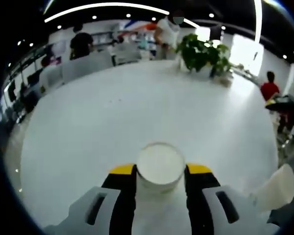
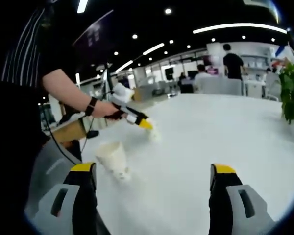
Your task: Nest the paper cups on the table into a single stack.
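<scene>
Left gripper [image 1: 160, 172], lower centre of the left gripper view, is pinching an upright paper cup [image 1: 160, 165] between its yellow-tipped jaws on the white table [image 1: 137, 107]. Right gripper [image 2: 154, 176] is hanging with jaws spread wide, gripping nothing. A second cup [image 2: 113, 159] is standing inverted, left of centre. A potted plant [image 1: 203, 54] is sitting upper right.

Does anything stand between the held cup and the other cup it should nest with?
Nothing visible does. The left gripper holds a paper cup; the second cup lies tilted on bare white table beside it.
</scene>
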The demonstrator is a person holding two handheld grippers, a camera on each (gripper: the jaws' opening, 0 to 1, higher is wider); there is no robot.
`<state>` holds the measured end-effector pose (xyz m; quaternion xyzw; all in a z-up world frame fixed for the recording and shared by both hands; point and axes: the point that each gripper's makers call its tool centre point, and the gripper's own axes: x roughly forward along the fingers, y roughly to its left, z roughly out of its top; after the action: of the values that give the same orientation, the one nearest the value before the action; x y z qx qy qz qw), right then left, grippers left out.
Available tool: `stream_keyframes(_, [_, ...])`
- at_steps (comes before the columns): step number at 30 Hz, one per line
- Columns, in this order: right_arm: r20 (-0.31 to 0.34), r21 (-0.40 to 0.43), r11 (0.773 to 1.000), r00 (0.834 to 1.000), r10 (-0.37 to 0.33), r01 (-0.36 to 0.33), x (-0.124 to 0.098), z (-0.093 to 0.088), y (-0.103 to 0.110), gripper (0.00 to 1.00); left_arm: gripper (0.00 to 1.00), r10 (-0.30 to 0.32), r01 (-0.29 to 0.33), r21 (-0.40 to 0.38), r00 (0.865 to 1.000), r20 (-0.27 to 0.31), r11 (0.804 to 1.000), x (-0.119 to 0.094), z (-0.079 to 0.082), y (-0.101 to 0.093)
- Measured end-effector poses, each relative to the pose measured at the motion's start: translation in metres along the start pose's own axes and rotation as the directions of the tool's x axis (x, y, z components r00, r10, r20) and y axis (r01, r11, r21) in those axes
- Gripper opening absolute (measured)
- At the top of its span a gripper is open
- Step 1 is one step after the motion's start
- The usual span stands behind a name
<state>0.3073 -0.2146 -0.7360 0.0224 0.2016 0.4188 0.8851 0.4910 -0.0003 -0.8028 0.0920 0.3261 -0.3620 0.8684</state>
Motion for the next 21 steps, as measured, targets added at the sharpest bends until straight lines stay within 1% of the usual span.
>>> stream_keyframes(5, [-0.002,-0.003,1.0,1.0,-0.001,0.001,-0.001,-0.001,0.001,0.94,0.36,-0.005,0.005,-0.017,1.0,0.003,1.0,-0.003,0.001,-0.002])
stream_keyframes(8, [0.002,-0.008,1.0,1.0,-0.004,0.004,-0.001,0.001,0.001,0.93,0.35,-0.006,0.006,-0.057,1.0,0.009,0.998,-0.008,0.005,-0.003])
stream_keyframes(10, [0.005,-0.004,1.0,1.0,-0.004,0.004,-0.001,0.002,0.001,0.93,0.35,-0.009,0.01,-0.069,1.0,0.016,0.998,-0.01,0.007,-0.005])
stream_keyframes(14, [0.025,-0.007,1.0,1.0,-0.008,0.008,-0.004,0.01,0.003,0.93,0.35,-0.005,0.007,-0.06,1.0,0.027,0.998,-0.018,0.013,-0.007])
stream_keyframes(16, [0.023,-0.013,1.0,1.0,-0.006,0.007,-0.004,0.011,0.005,0.93,0.35,-0.003,0.005,-0.063,1.0,0.031,0.998,-0.022,0.015,-0.006])
stream_keyframes(21, [0.035,-0.018,1.0,0.999,-0.001,0.001,-0.006,0.016,0.01,0.93,0.35,0.018,-0.014,-0.055,0.998,0.065,0.998,-0.037,0.029,-0.009])
